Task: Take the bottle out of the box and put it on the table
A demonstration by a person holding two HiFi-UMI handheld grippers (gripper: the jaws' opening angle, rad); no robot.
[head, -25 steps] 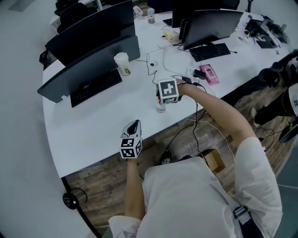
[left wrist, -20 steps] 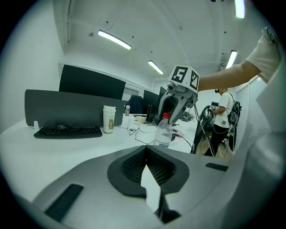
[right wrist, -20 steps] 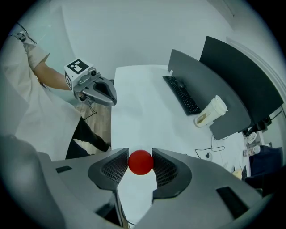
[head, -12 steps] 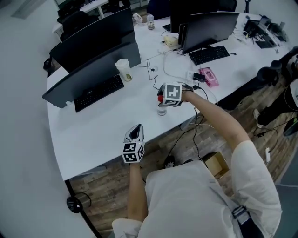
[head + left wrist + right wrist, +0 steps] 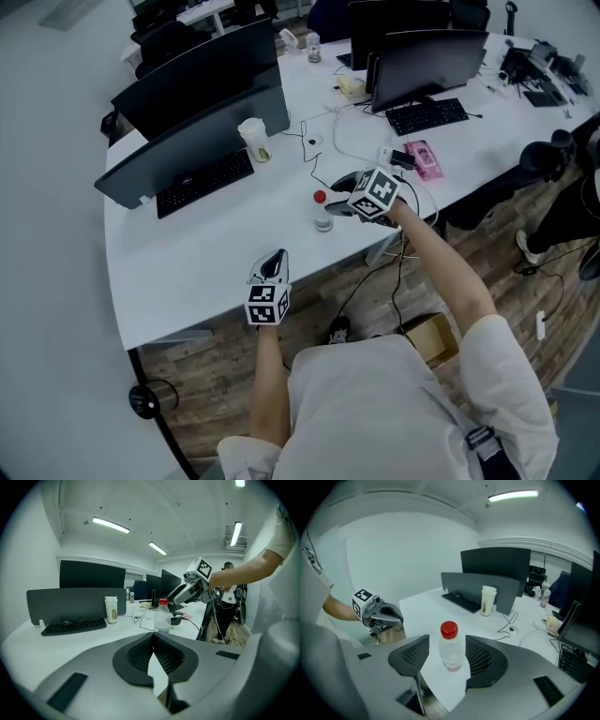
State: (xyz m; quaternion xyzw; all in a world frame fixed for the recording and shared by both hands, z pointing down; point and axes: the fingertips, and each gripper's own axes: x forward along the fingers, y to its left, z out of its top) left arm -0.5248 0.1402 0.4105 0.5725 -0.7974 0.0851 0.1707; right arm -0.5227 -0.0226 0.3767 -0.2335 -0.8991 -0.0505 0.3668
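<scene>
A clear plastic bottle [image 5: 322, 216] with a red cap stands upright on the white table [image 5: 197, 272], near its front edge. My right gripper [image 5: 341, 205] sits just right of it, and its jaws have just been opening. In the right gripper view the bottle [image 5: 451, 653] stands between the spread pads [image 5: 416, 652] with a gap on each side. My left gripper [image 5: 273, 258] hovers at the table's front edge, left of the bottle, with its pads [image 5: 164, 654] pressed together and nothing in them. From the left gripper view the bottle [image 5: 162, 618] shows ahead, the right gripper [image 5: 183, 591] behind it.
Two dark monitors [image 5: 202, 117] with keyboards [image 5: 204, 181] stand at the back left, beside a paper cup [image 5: 253, 140]. Cables [image 5: 328, 141], a pink box [image 5: 423, 156] and another monitor [image 5: 427, 58] lie back right. A cardboard box [image 5: 433, 337] sits on the floor under the table edge.
The right gripper, earlier over the bottle's top, has let go, rolled and drawn back to the right. The bottle now stands free on the table. The left gripper has barely shifted.
</scene>
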